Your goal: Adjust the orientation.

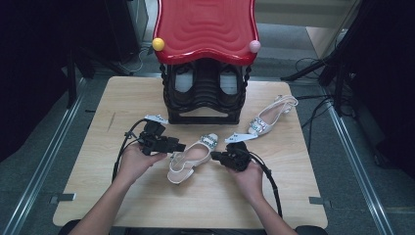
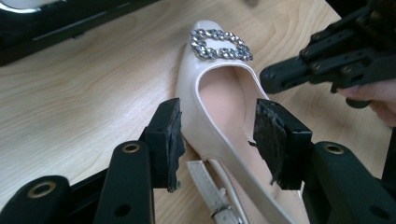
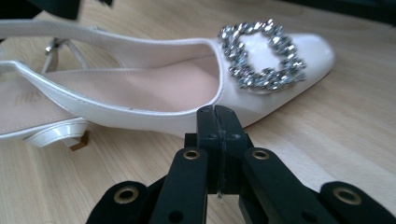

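Straddling the cream shoe (image 2: 212, 116) with open left fingers (image 2: 275, 140), right fingers (image 3: 218, 126) closed empty beside it, insole print unreadable

shoe (image 2: 219, 121) heel: cut off below | rack (image 1: 204, 93) shoes: shadowed, unclear

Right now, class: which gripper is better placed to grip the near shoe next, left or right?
Left. The left gripper has open jaws straddling the near shoe at its side wall; the right gripper has shut jaws, empty, beside the toe.
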### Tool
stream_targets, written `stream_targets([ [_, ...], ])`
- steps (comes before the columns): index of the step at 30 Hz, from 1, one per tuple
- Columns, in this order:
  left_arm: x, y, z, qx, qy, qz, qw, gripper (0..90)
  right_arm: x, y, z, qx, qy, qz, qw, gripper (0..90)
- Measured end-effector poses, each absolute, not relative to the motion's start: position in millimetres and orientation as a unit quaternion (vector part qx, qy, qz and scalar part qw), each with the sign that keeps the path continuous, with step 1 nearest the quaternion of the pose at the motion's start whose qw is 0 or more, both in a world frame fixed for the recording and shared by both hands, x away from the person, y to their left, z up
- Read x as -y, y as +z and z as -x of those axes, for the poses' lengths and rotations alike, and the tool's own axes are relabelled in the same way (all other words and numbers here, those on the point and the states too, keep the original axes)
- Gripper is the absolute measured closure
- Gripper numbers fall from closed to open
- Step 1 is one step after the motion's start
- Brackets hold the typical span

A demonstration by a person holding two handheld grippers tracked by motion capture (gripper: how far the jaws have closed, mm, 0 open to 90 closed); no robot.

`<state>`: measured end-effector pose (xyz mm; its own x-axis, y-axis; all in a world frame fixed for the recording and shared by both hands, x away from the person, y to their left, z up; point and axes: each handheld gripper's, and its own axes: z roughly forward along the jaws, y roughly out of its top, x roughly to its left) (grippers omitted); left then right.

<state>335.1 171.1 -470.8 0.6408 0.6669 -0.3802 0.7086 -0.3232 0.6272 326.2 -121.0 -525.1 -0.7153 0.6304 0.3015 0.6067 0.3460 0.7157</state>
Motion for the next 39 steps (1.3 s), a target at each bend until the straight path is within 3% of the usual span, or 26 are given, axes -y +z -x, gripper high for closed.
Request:
stream_targets([
  [13, -193.2, -475.3, -328.3, -0.449, -0.002, -0.808, 0.381, 47.5, 113.4, -526.0, -336.3, -0.826, 0.420, -0.375, 0.010, 90.0],
  [39, -221.9, -482.5, -308.8, -0.486, -0.006, -0.782, 0.390, 46.6, 92.3, -523.8, -362.9, -0.834, 0.407, -0.372, 0.010, 90.0],
])
